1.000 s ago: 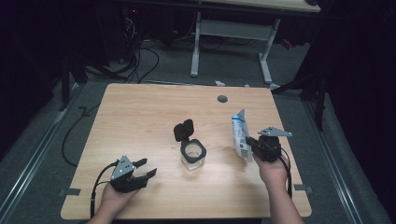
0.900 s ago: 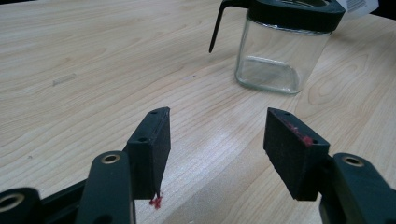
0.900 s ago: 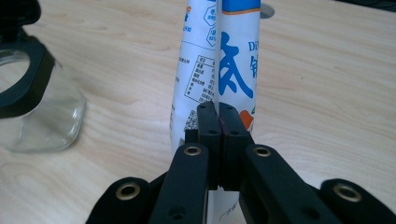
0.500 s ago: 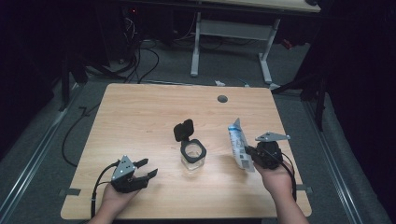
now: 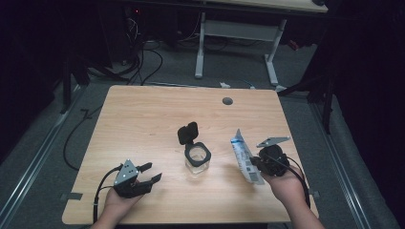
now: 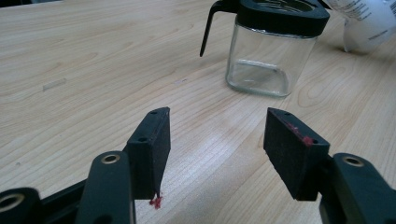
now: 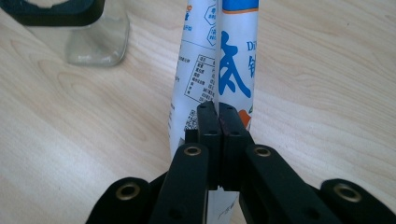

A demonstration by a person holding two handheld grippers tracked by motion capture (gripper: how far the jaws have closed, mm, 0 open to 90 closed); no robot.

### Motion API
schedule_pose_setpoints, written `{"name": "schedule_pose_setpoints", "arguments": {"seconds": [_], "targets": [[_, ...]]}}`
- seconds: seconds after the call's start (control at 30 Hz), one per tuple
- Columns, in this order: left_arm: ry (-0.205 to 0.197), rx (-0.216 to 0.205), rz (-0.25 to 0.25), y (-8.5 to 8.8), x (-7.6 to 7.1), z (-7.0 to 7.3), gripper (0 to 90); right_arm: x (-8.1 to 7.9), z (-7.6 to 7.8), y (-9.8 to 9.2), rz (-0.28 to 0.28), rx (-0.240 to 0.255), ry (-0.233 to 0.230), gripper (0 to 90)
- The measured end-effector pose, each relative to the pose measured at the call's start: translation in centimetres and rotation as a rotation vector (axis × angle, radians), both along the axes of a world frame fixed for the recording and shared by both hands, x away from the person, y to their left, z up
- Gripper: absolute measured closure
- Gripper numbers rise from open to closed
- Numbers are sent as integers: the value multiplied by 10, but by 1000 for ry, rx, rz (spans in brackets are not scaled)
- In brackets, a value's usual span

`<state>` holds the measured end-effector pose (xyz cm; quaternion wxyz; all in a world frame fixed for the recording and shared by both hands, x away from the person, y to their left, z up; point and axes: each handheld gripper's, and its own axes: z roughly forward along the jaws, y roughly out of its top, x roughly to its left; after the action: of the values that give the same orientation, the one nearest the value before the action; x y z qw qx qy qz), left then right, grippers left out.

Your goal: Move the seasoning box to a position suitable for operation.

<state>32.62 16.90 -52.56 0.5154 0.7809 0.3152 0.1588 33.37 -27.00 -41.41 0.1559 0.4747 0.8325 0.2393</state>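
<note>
High view: the table [image 5: 143,119] is seen whole, with the jar [image 5: 197,160] near its middle, lid [image 5: 187,133] flipped up at the far side. The left gripper [image 5: 149,172] is held at the near-left corner, jaws apart, nothing between them, well apart from the jar. The right gripper [image 5: 254,164] is held right of the jar, clamped on the packet [image 5: 243,155], which is raised off the table and tilted. Left gripper view: the pads [image 6: 152,144] are shown apart over bare wood; the jar [image 6: 266,60] is seen clear and empty, black rim on top, with the packet's [image 6: 369,21] white end just beyond it. Right gripper view: the jaws are pressed together on the packet's [image 7: 224,70] edge seam; blue print and a table of small text are readable here. The jar's [image 7: 95,39] base is seen at upper left, near the packet but not touching.
</note>
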Motion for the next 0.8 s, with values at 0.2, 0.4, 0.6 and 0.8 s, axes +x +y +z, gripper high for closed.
{"name": "schedule_pose_setpoints", "arguments": {"seconds": [0.2, 0.4, 0.6, 0.8], "targets": [[-1, 0, -2, 0, 0, 0, 416, -1, 10, 5, 31, -49, 52, 899], [-1, 2, -5, 0, 0, 0, 416, -2, 17, 7, 44, -77, 100, 899], [-3, 4, -8, -2, 0, 0, 416, -3, 17, 7, 55, -103, 152, 899], [-4, 10, -12, -3, -1, -1, 416, -2, 15, 10, 68, -141, 202, 900]]}}
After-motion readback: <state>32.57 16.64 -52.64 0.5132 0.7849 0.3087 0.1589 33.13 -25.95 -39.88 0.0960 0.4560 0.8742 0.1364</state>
